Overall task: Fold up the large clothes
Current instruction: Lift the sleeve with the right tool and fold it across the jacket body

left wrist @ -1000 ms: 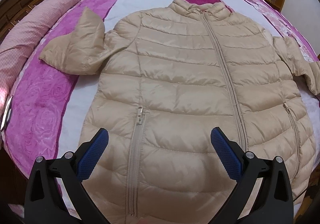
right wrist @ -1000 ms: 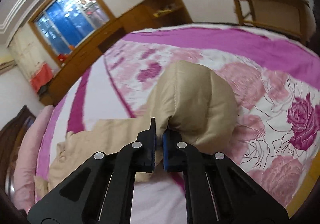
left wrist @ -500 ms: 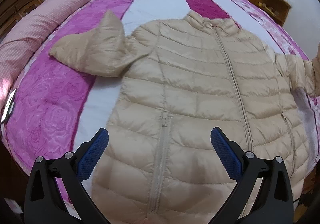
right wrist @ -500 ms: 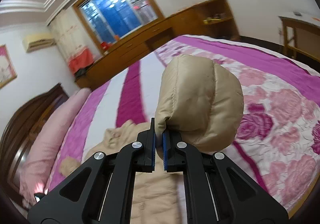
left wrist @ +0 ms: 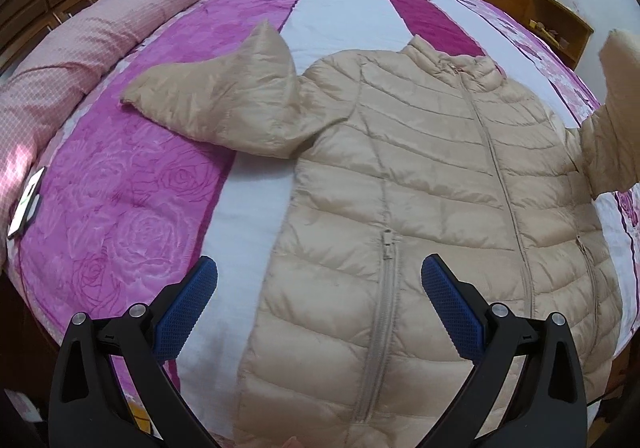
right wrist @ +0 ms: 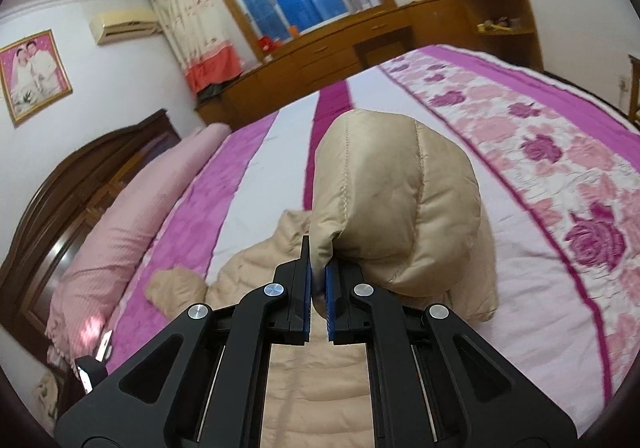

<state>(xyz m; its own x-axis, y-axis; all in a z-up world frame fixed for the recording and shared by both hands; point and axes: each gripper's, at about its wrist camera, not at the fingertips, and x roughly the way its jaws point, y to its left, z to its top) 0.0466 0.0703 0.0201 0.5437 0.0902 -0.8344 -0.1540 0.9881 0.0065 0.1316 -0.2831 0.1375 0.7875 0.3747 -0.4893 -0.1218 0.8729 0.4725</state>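
A beige puffer jacket (left wrist: 420, 184) lies front up and zipped on the bed. Its left sleeve (left wrist: 216, 104) lies bent on the purple cover. My left gripper (left wrist: 318, 288) is open and empty, hovering above the jacket's lower left edge near the pocket zip (left wrist: 386, 252). My right gripper (right wrist: 318, 288) is shut on the right sleeve (right wrist: 396, 204) and holds its cuff end up in the air above the jacket body (right wrist: 316, 388). The raised sleeve also shows at the right edge of the left wrist view (left wrist: 612, 116).
The bed cover (left wrist: 132, 216) has purple, white and rose-patterned stripes. A rolled pink quilt (left wrist: 80, 48) lies along the dark headboard (right wrist: 60, 188). A phone (left wrist: 26, 204) lies at the bed's left edge. Wooden cabinets (right wrist: 360, 52) stand under the window.
My right gripper has lifted the right sleeve off the bed and swung it up and over toward the jacket body. My left gripper has shifted left along the hem, still open.
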